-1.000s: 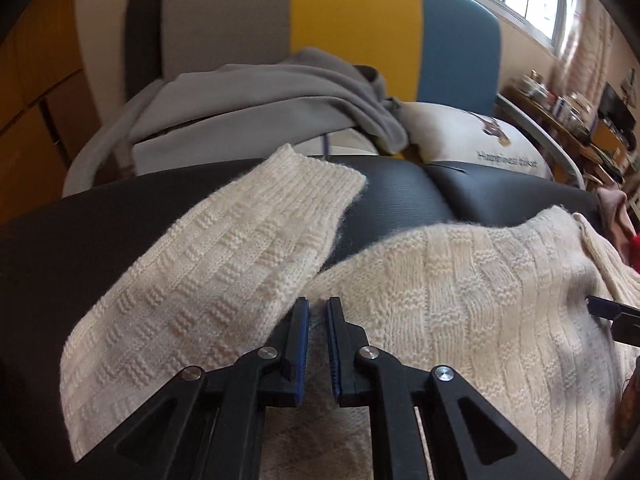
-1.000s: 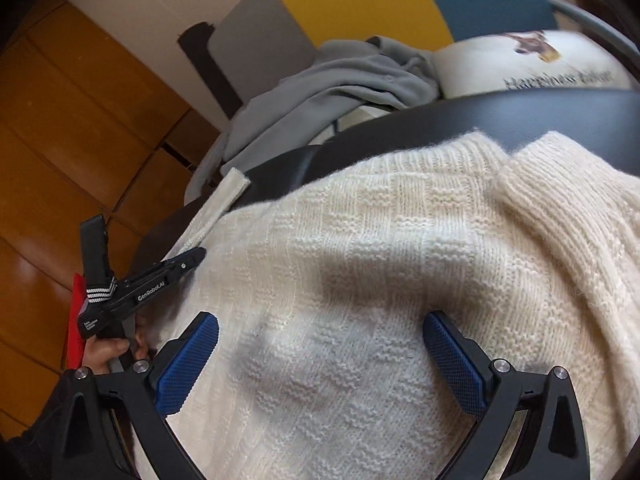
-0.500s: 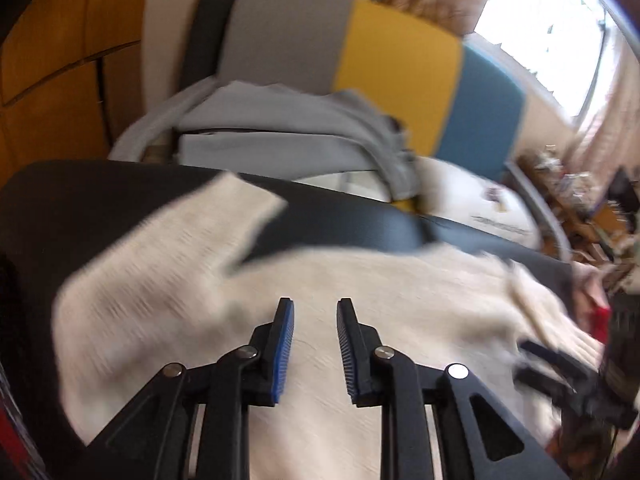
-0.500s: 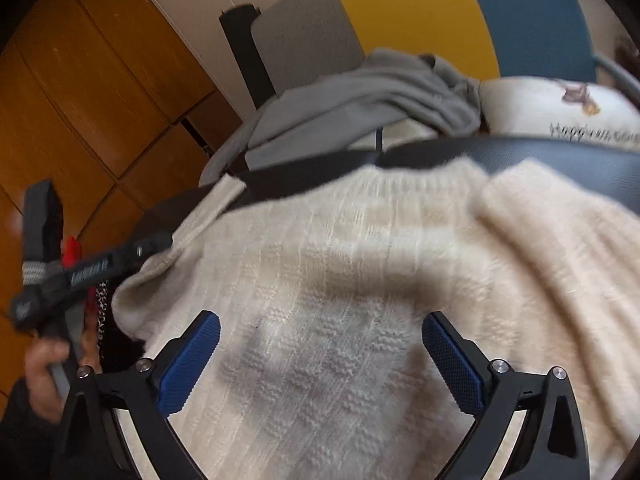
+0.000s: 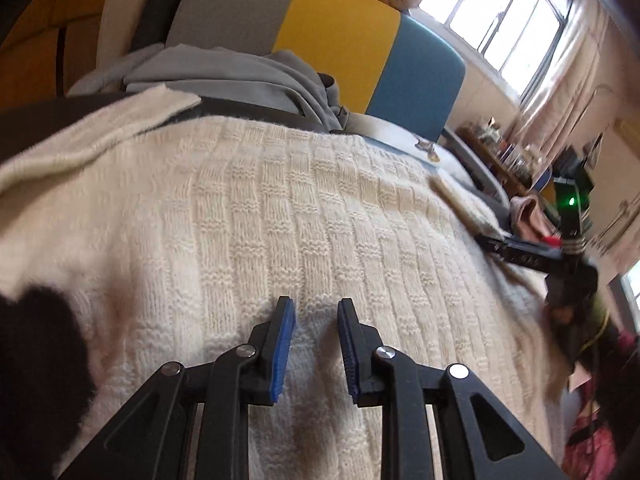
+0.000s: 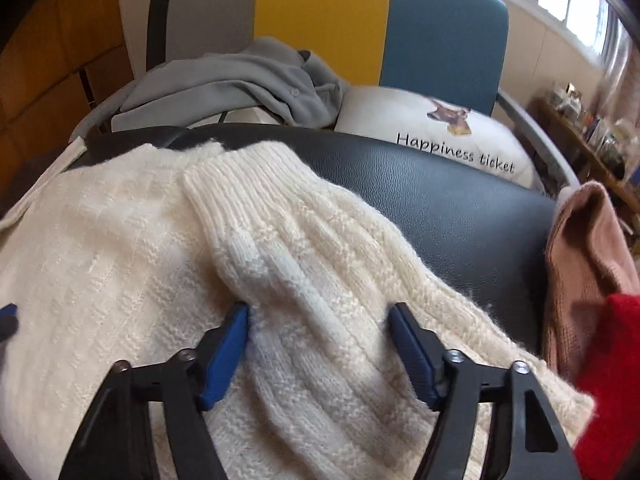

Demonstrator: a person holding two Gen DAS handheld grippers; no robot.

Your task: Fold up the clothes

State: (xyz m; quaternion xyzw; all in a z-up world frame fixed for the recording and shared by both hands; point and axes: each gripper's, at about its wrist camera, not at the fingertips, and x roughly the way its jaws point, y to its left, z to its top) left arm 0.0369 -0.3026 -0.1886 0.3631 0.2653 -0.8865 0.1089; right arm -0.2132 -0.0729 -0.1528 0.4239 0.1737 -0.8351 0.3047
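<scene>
One cream sweater lies under the fingers, and one of its sleeves runs between the right gripper's two fingers. One grey garment is heaped beyond the fingertips, with one white pillow to its right. One pink cloth and one red cloth sit to the right of the right fingers. There are two grippers, the left gripper being the other, each with two fingers.
</scene>
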